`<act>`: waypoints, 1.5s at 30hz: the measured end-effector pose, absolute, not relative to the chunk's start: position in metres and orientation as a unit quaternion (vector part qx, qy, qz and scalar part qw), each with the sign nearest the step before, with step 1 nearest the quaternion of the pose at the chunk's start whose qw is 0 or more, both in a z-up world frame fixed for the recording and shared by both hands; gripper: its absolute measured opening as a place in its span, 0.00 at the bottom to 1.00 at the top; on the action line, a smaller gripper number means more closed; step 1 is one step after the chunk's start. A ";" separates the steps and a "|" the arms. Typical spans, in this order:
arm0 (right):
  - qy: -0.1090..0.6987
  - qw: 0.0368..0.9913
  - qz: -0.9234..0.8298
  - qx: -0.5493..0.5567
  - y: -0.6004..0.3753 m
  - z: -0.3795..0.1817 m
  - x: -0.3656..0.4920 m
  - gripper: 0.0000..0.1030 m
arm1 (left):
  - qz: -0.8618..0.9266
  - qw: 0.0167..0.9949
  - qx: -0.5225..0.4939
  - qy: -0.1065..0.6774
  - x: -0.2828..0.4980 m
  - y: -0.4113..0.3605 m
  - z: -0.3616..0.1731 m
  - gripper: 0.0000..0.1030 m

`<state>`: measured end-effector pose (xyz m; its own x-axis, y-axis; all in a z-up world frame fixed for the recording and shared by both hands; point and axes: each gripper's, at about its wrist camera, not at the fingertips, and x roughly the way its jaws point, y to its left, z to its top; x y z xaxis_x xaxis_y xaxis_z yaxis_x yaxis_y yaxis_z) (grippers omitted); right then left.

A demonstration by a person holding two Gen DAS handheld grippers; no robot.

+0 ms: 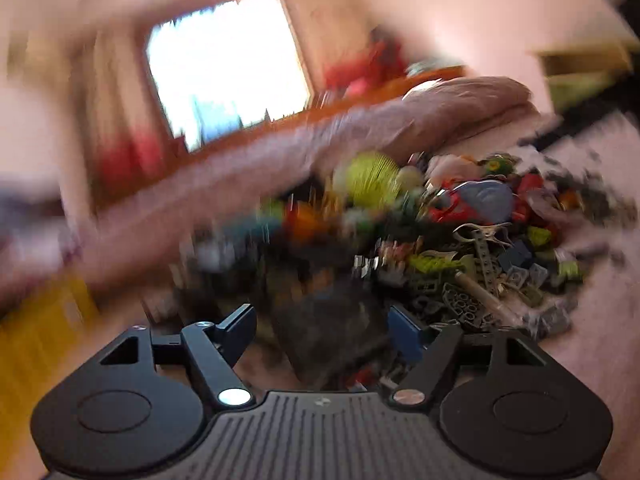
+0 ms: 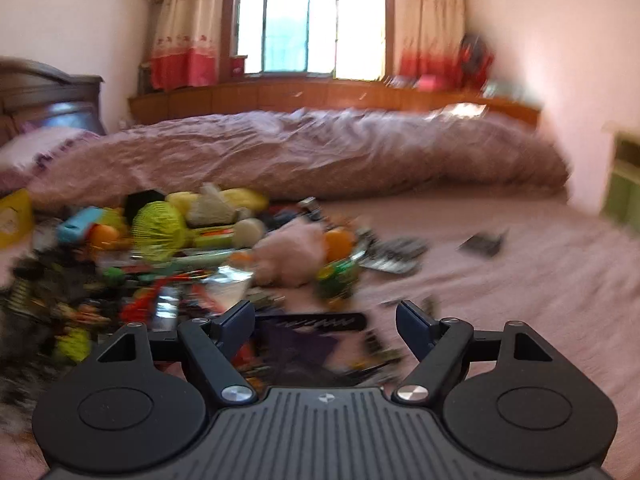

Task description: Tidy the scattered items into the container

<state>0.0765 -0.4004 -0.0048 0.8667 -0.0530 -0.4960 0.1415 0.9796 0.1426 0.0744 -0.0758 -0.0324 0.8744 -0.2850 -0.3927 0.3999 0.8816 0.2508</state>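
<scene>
A big heap of toys and building-block parts [image 1: 472, 248] lies on a pink bed sheet; the left wrist view is tilted and blurred. My left gripper [image 1: 324, 328] is open just above the heap's near edge, with a blurred dark item [image 1: 332, 332] showing between its fingers; I cannot tell whether they touch it. In the right wrist view the same heap [image 2: 180, 248] spreads to the left, with a lime mesh ball [image 2: 160, 224], a pink plush [image 2: 292, 256] and an orange ball [image 2: 338, 242]. My right gripper [image 2: 326, 326] is open over a flat black and purple packet [image 2: 308, 336].
A yellow container [image 2: 14, 216] stands at the far left of the heap, also seen as a yellow blur [image 1: 40, 336]. A rumpled pink duvet [image 2: 304, 152] lies behind the toys. A small dark item [image 2: 482, 244] lies apart on the sheet at right.
</scene>
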 end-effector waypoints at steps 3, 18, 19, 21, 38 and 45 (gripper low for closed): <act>0.267 0.948 -0.052 0.163 -0.418 -0.008 0.077 0.76 | -0.196 0.955 0.047 0.216 0.086 -0.059 -0.030 0.76; 0.271 0.957 -0.069 0.076 -0.382 -0.008 0.083 0.76 | -0.113 0.967 0.059 0.223 0.098 -0.088 -0.035 0.63; 0.264 0.959 -0.074 0.067 -0.382 -0.005 0.082 0.76 | -0.117 0.967 0.052 0.221 0.096 -0.085 -0.035 0.62; 0.244 0.964 -0.086 0.055 -0.385 -0.001 0.079 0.78 | -0.130 0.968 0.036 0.211 0.090 -0.078 -0.032 0.62; 0.257 0.934 -0.218 0.118 -0.356 -0.055 0.070 0.91 | -0.120 0.980 0.044 0.152 0.039 -0.061 -0.013 0.85; 0.265 0.930 -0.222 0.127 -0.358 -0.057 0.076 0.94 | -0.111 0.973 0.071 0.189 0.050 -0.085 -0.033 0.66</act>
